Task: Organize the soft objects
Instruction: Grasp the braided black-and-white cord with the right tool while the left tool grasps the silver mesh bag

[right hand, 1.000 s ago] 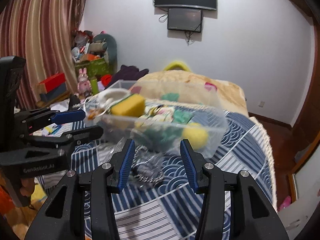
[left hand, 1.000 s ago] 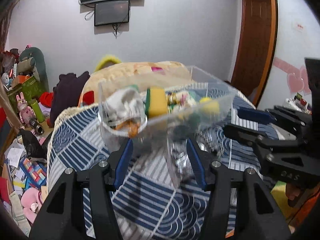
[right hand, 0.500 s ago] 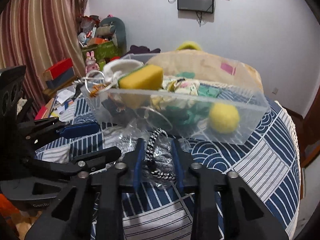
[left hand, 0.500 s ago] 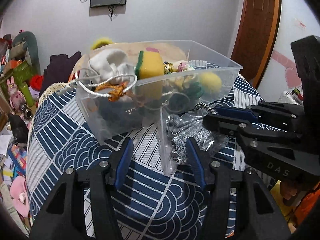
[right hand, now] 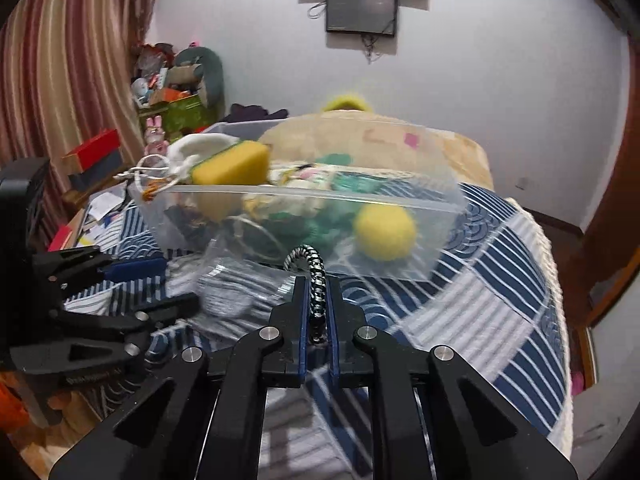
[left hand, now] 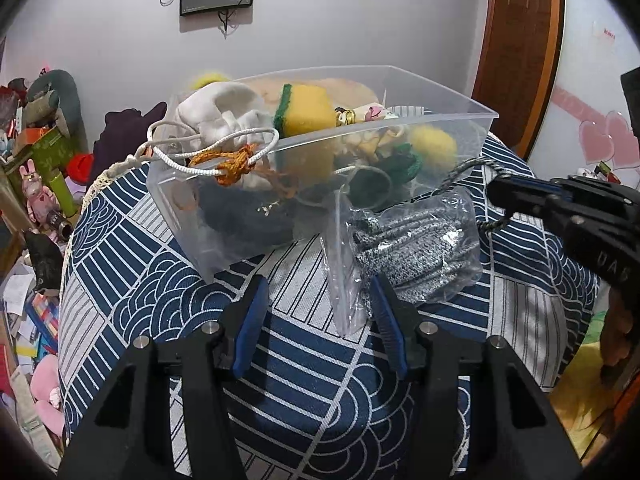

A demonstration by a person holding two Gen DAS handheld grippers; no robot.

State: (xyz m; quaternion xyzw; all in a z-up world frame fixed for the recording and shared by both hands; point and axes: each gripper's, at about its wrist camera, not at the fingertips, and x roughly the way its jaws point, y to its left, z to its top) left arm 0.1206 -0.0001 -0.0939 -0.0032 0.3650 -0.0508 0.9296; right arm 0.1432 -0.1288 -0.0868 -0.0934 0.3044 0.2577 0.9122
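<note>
A clear plastic bin stands on the blue patterned cloth and holds a white drawstring pouch, a yellow sponge, a yellow ball and other soft items. In front of it lies a clear bag of grey cord. My right gripper is shut on a black-and-white braided cord that runs out of the bag. My left gripper is open, its right finger beside the bag.
The round table is draped in blue-and-white cloth. Toys, boxes and papers clutter the floor at the left. A beige cushion lies behind the bin. A wooden door stands at the right.
My right gripper has closed from open onto the braided cord and drawn it up and back out of the bag. My left gripper has come lower, toward the bag, still open.
</note>
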